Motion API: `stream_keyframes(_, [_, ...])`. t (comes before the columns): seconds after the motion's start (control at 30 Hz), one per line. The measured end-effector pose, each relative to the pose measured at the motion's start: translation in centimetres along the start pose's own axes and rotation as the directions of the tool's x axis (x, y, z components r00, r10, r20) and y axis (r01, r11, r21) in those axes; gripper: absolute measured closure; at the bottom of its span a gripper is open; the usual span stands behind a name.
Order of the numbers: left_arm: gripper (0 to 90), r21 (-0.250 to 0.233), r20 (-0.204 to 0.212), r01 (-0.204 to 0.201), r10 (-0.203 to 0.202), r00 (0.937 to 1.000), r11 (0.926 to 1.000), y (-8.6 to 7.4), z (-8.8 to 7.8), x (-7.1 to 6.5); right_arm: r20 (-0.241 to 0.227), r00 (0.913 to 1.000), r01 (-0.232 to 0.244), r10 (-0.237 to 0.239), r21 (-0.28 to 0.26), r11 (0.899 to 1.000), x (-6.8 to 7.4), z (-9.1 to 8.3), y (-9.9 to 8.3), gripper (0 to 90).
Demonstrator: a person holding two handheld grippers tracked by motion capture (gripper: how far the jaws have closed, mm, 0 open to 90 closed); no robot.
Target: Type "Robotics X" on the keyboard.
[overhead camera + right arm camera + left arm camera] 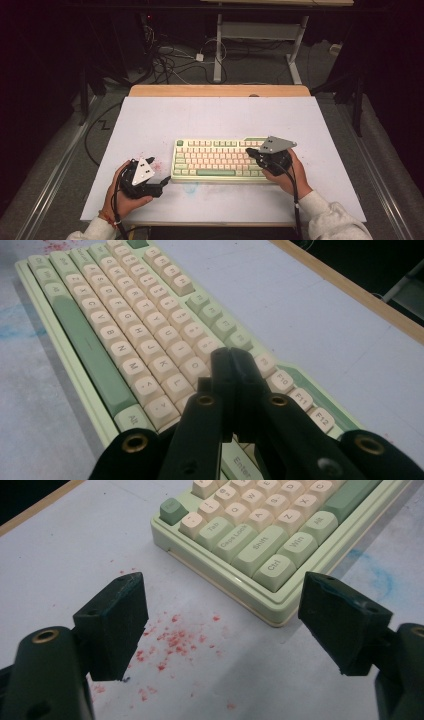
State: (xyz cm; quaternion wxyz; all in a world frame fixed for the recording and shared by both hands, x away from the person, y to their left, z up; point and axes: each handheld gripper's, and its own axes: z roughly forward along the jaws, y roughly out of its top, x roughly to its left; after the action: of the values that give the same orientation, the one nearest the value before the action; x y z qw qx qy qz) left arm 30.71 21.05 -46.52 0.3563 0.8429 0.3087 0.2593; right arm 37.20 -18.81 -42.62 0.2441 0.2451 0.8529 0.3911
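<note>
A pale green keyboard with cream and green keys lies on the white table top near its front edge. My left gripper hovers low off the keyboard's front left corner, jaws wide open with nothing between them. In the left gripper view the Ctrl key lies just ahead of the jaws. My right gripper is over the keyboard's right end, jaws shut together with nothing in them. In the right gripper view the closed tips sit just above the cream keys near the right-hand rows.
The white table top has a wooden strip along its far edge. Red specks and a blue smear stain the surface in front of the keyboard. Beyond the table are cables and a desk frame on the floor.
</note>
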Motion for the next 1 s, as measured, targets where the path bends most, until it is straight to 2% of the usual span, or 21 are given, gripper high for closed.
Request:
stream_keyframes(0.13, [18.9,0.009,0.001,0.001,-0.002,1.0000,1.0000,-0.1,0.1,0.0,-0.006,1.0000,0.003,-0.003,0.011,1.000,0.0,0.9,0.5,90.0])
stream_keyframes(0.37, [20.2,0.002,0.029,0.008,-0.008,0.9995,1.0000,-0.1,0.3,0.0,-0.024,0.9997,0.006,-0.005,0.048,0.999,0.3,2.6,1.0,90.0])
stream_keyframes(0.57, [21.1,0.020,0.036,0.005,-0.006,0.9993,0.9998,-0.2,0.7,-0.1,-0.040,0.9992,0.010,-0.007,0.080,0.997,0.7,4.0,1.2,90.0])
stream_keyframes(0.6, [21.4,0.017,0.033,-0.004,0.004,0.9995,0.9999,-0.2,0.8,-0.1,-0.041,0.9991,0.017,-0.013,0.083,0.996,0.8,4.3,1.3,90.0])
stream_keyframes(0.67, [21.9,0.026,0.040,0.003,-0.004,0.9992,0.9997,-0.2,0.8,-0.3,-0.046,0.9988,0.017,-0.013,0.095,0.995,1.0,4.7,1.3,90.0])
stream_keyframes(0.77, [22.1,0.023,0.039,-0.007,0.006,0.9992,0.9997,-0.2,0.9,-0.2,-0.053,0.9984,0.027,-0.022,0.106,0.994,1.2,5.3,1.4,90.0])
stream_keyframes(0.8, [22.2,0.030,0.043,0.004,-0.005,0.9990,0.9995,-0.2,0.9,-0.2,-0.052,0.9982,0.037,-0.031,0.116,0.993,1.3,5.4,1.4,90.0])
stream_keyframes(1.0, [22.5,0.033,0.043,0.006,-0.008,0.9990,0.9994,-0.2,0.9,-0.2,-0.048,0.9987,0.025,-0.019,0.128,0.991,1.4,5.8,1.3,90.0])
